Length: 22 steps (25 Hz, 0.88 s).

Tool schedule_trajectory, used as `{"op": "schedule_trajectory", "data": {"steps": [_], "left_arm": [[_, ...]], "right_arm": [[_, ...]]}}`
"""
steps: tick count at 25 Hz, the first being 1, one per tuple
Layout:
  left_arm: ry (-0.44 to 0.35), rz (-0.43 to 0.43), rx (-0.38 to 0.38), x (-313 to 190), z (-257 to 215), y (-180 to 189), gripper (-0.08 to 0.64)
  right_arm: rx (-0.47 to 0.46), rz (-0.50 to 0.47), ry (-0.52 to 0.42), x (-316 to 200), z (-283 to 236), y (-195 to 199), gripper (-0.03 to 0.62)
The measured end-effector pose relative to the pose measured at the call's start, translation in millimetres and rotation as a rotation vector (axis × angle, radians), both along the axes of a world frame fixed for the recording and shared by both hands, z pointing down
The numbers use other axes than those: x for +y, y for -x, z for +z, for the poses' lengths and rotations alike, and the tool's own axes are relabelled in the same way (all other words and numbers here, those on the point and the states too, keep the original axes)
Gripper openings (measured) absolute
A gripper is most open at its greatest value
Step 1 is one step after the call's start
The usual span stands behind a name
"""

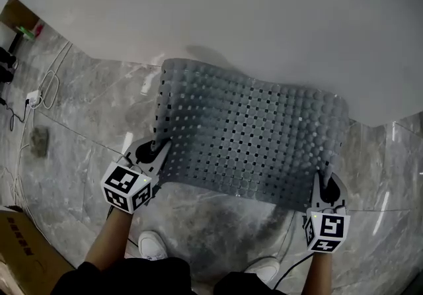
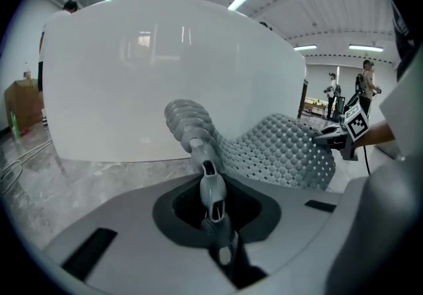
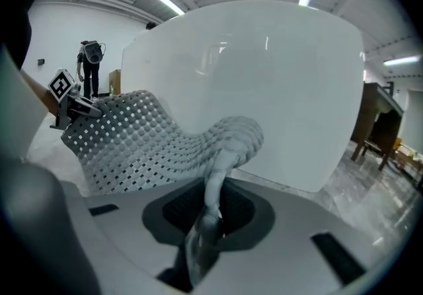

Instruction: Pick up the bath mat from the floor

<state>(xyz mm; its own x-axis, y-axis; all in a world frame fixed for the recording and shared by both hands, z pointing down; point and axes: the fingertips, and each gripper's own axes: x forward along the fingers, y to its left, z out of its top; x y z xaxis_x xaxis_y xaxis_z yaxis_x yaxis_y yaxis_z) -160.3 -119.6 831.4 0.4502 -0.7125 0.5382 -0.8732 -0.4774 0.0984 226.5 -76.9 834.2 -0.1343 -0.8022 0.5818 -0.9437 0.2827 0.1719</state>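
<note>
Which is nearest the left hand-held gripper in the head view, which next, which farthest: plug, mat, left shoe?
1. Mat: held by the left hand-held gripper.
2. Left shoe: on the floor below.
3. Plug: far left.

Beneath you, the glossy grey marble-tile floor (image 1: 92,155) carries a large white rounded bathtub (image 1: 264,16) ahead. To your left, a thin white cable (image 1: 49,82) lies by a white plug block (image 1: 33,97), near a small grey-green pad (image 1: 39,141). A brown cardboard box (image 1: 26,247) sits at your near left.
</note>
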Motion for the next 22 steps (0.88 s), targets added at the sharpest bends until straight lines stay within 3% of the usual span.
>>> {"op": "schedule_trajectory", "data": {"steps": [4,12,16,22], "left_arm": [[-0.040,0.042,0.010,4,-31,-11,0.043],[-0.053,0.015,0.027,10,-132,-48,0.043],[-0.096,0.020,0.014,9,-224,-59,0.043],[-0.145,0.011,0.037,8,-392,-52,0.043]], "right_arm": [[-0.013,-0.025,-0.037,10,-25,11,0.075],[-0.057,0.002,-0.048,24,-124,-2,0.075],[-0.056,0.029,-0.072,31,-213,-12,0.075],[-0.052,0.019,-0.119,27,-386,9,0.077]]}}
